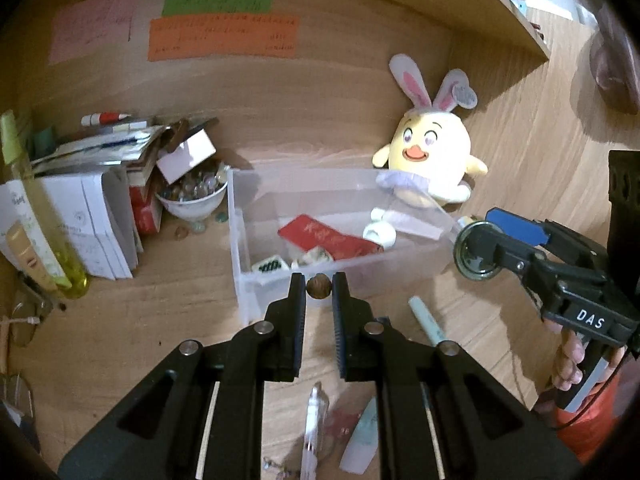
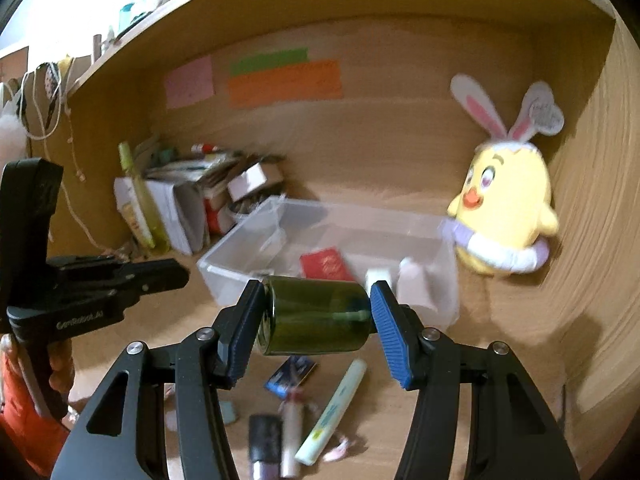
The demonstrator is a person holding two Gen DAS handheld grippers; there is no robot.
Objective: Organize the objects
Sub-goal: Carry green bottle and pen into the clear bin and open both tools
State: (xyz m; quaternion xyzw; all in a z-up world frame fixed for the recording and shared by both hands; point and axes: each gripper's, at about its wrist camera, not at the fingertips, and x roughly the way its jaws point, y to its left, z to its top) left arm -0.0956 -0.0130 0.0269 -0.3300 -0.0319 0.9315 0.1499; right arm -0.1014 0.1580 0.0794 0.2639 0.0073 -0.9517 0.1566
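Note:
My left gripper (image 1: 319,286) is shut on a small brown nut-like ball (image 1: 318,287), held just above the near wall of the clear plastic bin (image 1: 256,280). The bin holds a red packet (image 1: 328,238), a mahjong tile (image 1: 270,265) and a white piece (image 1: 380,236). My right gripper (image 2: 316,312) is shut on a dark green bottle (image 2: 314,320) lying sideways between its blue pads, in front of the bin (image 2: 224,268). In the left wrist view the right gripper (image 1: 480,246) holds the bottle (image 1: 476,252) at the bin's right end.
A yellow plush chick with bunny ears (image 1: 432,152) stands behind the bin. A bowl of marbles (image 1: 192,196), boxes and a yellow-green bottle (image 1: 44,216) sit at left. Pens and small items (image 2: 332,412) lie on the wooden desk in front. A shelf hangs overhead.

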